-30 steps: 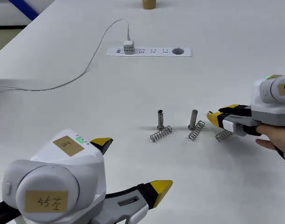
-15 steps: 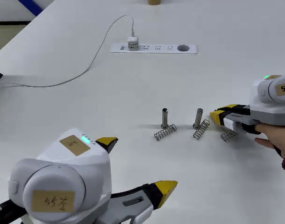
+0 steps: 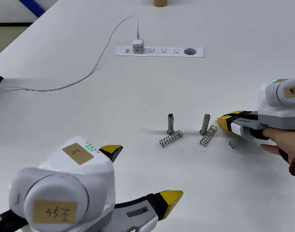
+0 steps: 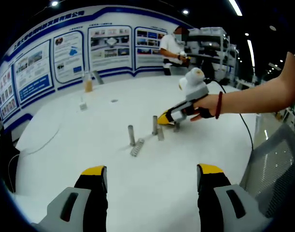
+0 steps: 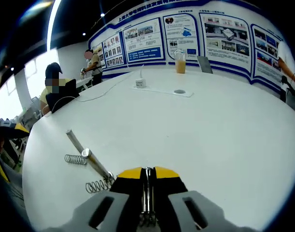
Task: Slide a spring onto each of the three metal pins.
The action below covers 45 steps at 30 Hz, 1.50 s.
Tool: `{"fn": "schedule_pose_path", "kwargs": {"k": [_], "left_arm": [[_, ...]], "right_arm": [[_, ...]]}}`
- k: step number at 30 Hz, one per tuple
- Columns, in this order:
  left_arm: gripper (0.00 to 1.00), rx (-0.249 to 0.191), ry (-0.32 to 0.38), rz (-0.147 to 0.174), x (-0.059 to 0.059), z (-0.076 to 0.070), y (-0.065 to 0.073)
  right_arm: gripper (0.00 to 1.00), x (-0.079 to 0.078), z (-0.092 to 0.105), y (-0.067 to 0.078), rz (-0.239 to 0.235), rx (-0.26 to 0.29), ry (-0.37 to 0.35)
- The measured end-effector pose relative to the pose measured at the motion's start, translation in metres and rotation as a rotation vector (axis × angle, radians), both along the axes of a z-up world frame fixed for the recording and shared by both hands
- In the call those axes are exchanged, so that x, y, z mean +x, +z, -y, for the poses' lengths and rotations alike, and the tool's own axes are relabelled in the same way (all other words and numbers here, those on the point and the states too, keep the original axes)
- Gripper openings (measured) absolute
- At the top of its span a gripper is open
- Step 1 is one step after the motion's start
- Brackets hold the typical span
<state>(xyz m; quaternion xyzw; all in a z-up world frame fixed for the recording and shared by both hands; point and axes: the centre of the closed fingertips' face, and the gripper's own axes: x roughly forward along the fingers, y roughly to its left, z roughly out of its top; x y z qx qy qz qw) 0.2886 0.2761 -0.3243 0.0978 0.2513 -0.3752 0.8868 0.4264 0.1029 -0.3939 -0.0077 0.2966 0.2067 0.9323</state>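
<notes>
The table [image 3: 65, 111] is looked down on from above in the head view. The left gripper view is set low, well back from the pins [image 4: 132, 135], while the right one's parked close beside them. Same pins are caught in all three.

Head view: you are turning your head slightly, so the whole bench [image 3: 65, 116] is sliding rightward in frame.
Right gripper [image 3: 220, 121]: you are edging its tip a touch closer to the nearest pin [image 3: 205, 124].
Left gripper [image 3: 141, 173]: you are letting it sink a shade lower in frame.
</notes>
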Motion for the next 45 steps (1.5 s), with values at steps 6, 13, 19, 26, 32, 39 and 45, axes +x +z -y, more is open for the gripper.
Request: {"fn": "schedule_pose_path", "kwargs": {"k": [6, 13, 19, 26, 32, 39, 45], "left_arm": [[0.77, -0.005, -0.001, 0.006, 0.0, 0.001, 0.002], [0.77, -0.01, -0.004, 0.014, -0.002, 0.001, 0.004], [0.75, -0.022, -0.01, 0.027, -0.002, 0.003, 0.009], [0.75, -0.025, -0.011, 0.035, -0.002, 0.003, 0.012], [0.75, -0.026, -0.009, 0.04, -0.002, 0.003, 0.014], [0.75, -0.03, -0.007, 0.047, -0.001, 0.003, 0.016], [0.74, -0.05, -0.001, 0.055, 0.0, 0.005, 0.02]], "right_arm": [[0.09, 0.0, 0.0, 0.014, 0.012, 0.056, -0.017], [0.09, -0.004, 0.001, 0.024, 0.021, 0.057, -0.018], [0.09, -0.011, 0.004, 0.032, 0.033, 0.043, -0.007], [0.09, -0.02, 0.006, 0.039, 0.049, 0.023, 0.005], [0.09, -0.029, 0.007, 0.044, 0.059, -0.008, 0.021], [0.09, -0.038, 0.007, 0.046, 0.064, -0.068, 0.05], [0.09, -0.043, 0.008, 0.046, 0.063, -0.109, 0.059]]}}
